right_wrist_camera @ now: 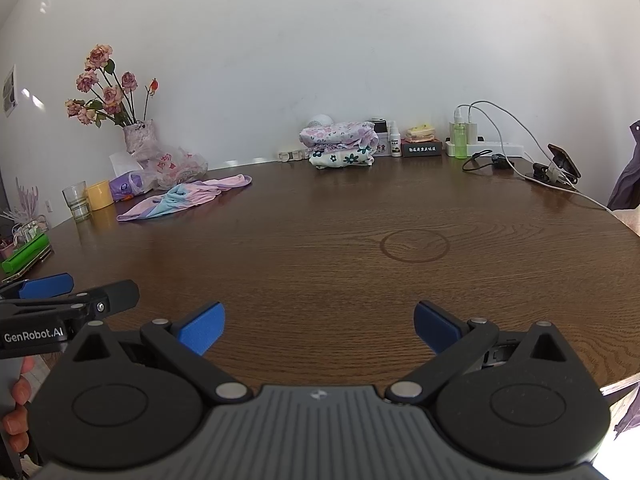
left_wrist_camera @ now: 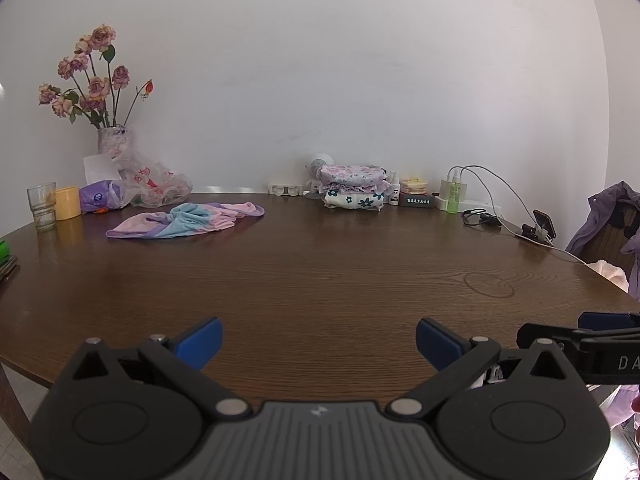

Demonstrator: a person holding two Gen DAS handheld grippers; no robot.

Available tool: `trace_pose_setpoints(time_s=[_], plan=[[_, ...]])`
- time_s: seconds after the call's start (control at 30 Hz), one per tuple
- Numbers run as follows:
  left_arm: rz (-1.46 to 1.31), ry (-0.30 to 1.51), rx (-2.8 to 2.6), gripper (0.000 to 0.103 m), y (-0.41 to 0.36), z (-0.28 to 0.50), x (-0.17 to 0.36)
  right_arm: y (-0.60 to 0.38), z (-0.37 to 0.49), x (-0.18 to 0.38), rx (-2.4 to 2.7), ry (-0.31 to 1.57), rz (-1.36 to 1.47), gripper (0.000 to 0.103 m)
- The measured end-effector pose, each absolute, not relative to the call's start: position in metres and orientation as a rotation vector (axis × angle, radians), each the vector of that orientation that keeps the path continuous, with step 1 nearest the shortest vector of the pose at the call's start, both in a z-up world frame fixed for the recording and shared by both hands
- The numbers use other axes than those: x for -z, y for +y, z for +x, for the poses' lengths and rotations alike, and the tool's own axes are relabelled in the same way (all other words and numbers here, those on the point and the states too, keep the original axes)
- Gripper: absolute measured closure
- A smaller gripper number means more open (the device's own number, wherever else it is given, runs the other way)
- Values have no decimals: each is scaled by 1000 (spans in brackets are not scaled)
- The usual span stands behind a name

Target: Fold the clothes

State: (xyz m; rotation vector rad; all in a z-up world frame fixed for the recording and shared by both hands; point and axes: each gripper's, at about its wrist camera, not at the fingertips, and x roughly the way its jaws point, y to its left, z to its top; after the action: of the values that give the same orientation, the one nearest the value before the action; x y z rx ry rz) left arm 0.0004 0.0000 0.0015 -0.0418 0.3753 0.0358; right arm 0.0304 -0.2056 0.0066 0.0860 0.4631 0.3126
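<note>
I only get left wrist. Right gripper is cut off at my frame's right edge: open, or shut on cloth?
Observer: Open. The right gripper has its jaws wide apart with nothing between them, above bare table.
Operator: And the green sliver at my left edge?
Observer: A long green object lying flat near the table's left edge. I cannot tell what it is.
</note>
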Motion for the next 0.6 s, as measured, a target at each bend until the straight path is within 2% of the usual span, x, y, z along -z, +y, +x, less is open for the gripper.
trace_pose_setpoints(time_s=[0.6], plan=[[-50,380,-41,0,4,0,-1,-203,30,-6,-320,473,86,0]])
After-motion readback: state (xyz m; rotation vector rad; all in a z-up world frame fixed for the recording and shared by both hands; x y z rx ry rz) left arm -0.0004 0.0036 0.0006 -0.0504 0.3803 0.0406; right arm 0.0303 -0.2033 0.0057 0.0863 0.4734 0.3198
